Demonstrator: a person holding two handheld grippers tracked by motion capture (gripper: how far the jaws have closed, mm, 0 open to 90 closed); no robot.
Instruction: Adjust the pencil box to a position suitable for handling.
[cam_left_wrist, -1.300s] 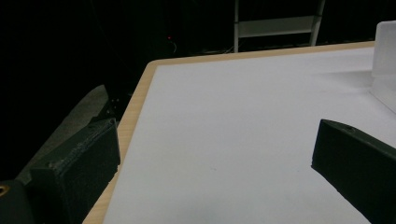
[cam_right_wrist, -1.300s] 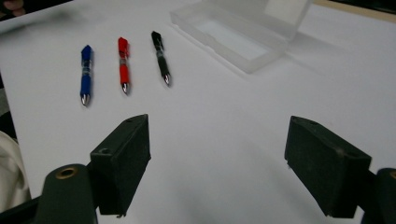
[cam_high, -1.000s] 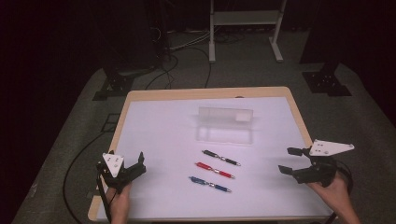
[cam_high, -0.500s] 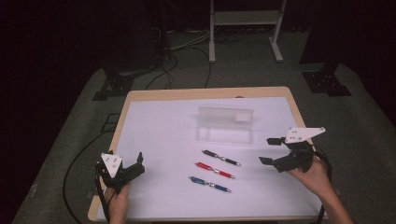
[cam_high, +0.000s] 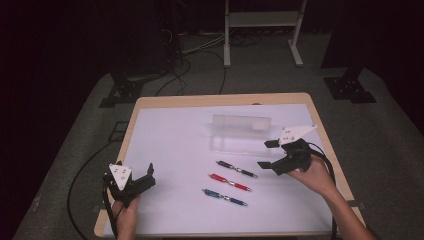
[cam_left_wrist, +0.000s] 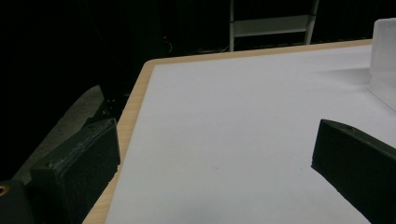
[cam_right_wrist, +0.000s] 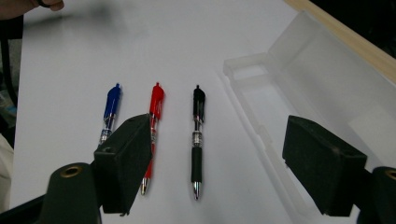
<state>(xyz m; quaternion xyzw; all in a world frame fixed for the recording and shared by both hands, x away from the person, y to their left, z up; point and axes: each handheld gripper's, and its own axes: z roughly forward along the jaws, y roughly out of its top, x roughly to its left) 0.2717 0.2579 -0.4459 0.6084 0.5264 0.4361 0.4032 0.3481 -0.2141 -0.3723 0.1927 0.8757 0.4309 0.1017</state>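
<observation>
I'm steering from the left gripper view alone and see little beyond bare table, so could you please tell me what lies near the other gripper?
Observer: Three pens lie side by side on the white table: a black pen, a red pen and a blue pen.
Operator: Thank you. Is that pale box at my right edge open?
Observer: Yes, the clear pen case lies open, its lid raised; it looks empty.
Operator: And where is the right gripper?
Observer: The right gripper hovers with jaws open, near the black pen's end, holding nothing.
Operator: Which pen is nearest the case?
Observer: The black one; the blue lies farthest from it.
</observation>
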